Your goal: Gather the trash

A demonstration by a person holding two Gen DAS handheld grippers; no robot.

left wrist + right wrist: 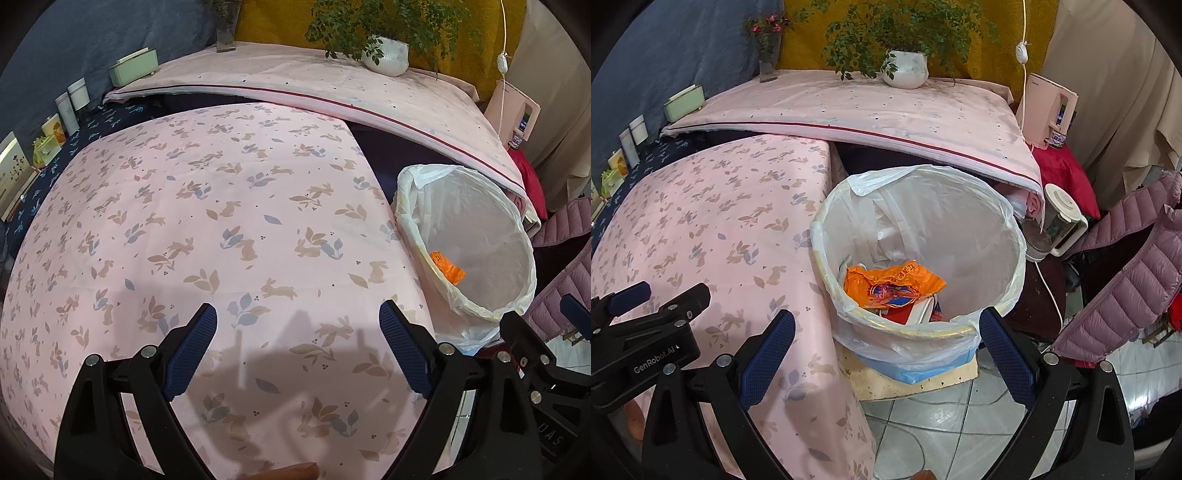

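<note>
The bin (pixel 919 258) stands on the floor just beside the desk (pixel 701 221), touching its pink rabbit-print cloth. Inside the bin, on the liner's bottom, lie an orange bag (pixel 892 284) and, under it, some white and red scraps; the left wrist view shows only an orange corner (pixel 447 267) over the bin's near rim.

Left tongs (pixel 297 334) hang wide over the cloth, left of the bin, holding nothing. Right tongs (pixel 886 343) are also spread wide and hold nothing, poised in front of the bin with the rim between the fingers.

The stretch of cloth next to the bin shows no loose litter. Small boxes and bottles line the desk's far left edge, well apart from the bin; whether any is trash I cannot tell. By my judgement the collecting is largely or wholly done.
</note>
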